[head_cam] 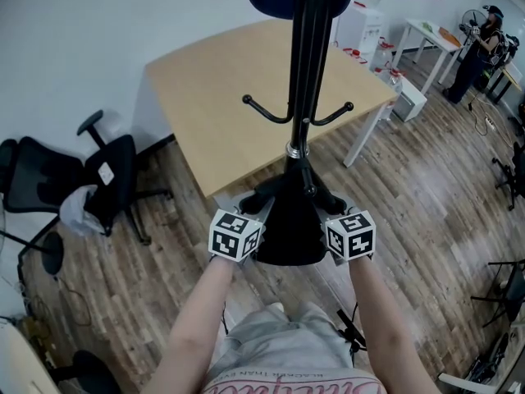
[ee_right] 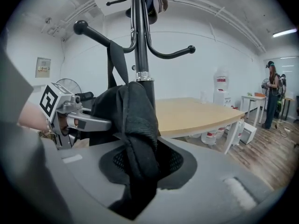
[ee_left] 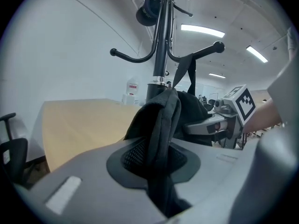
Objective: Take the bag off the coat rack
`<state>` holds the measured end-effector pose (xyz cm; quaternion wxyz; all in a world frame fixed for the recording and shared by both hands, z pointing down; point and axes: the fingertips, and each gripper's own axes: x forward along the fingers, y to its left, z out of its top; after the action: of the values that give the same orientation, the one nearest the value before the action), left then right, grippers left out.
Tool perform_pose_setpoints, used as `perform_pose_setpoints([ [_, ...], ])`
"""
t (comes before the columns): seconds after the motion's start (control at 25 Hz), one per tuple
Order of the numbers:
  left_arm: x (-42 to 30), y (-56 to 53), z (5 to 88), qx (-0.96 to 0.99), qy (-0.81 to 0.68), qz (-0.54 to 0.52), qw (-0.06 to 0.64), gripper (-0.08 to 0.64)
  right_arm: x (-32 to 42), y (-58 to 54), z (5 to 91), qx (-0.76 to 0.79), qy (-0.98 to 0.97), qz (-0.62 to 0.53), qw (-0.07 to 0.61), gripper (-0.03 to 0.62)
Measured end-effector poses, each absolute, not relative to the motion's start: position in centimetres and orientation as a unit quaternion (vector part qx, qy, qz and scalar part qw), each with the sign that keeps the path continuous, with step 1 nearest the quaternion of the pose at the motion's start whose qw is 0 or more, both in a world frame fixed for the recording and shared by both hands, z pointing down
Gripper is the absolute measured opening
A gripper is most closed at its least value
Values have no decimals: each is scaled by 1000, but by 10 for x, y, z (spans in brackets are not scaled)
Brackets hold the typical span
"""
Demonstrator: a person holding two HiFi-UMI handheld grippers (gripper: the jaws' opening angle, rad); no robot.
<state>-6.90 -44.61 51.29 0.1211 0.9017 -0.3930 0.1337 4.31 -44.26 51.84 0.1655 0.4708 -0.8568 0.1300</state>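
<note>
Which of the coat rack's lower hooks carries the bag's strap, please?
The hook at the right in the left gripper view: the black strap hangs over it, while the left hook is bare.

The bag [head_cam: 289, 230] and coat rack [head_cam: 305, 64] are black, the table [head_cam: 215, 89] pale wood, the floor [head_cam: 426, 208] brown planks.

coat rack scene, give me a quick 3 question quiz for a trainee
1. True or false: the bag's strap hangs over a hook of the coat rack.
2. What is the left gripper shut on? A) the rack's pole B) black bag fabric C) nothing
3. In the head view, what furniture stands behind the rack?
Key: 1 true; 2 B; 3 a light wooden table.
</note>
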Motion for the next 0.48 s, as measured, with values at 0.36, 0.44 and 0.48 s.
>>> perform_pose_setpoints([
  [0.36,-71,-433,506,895,-403,139,132,71,41,-430,512,452,-864,138,173,81],
  [0.44,-71,-428,503,894,-406,137,132,69,40,-425,511,452,-865,137,172,80],
  [0.48,-71,-425,502,893,-409,136,131,69,40,-423,509,451,-865,136,171,80],
])
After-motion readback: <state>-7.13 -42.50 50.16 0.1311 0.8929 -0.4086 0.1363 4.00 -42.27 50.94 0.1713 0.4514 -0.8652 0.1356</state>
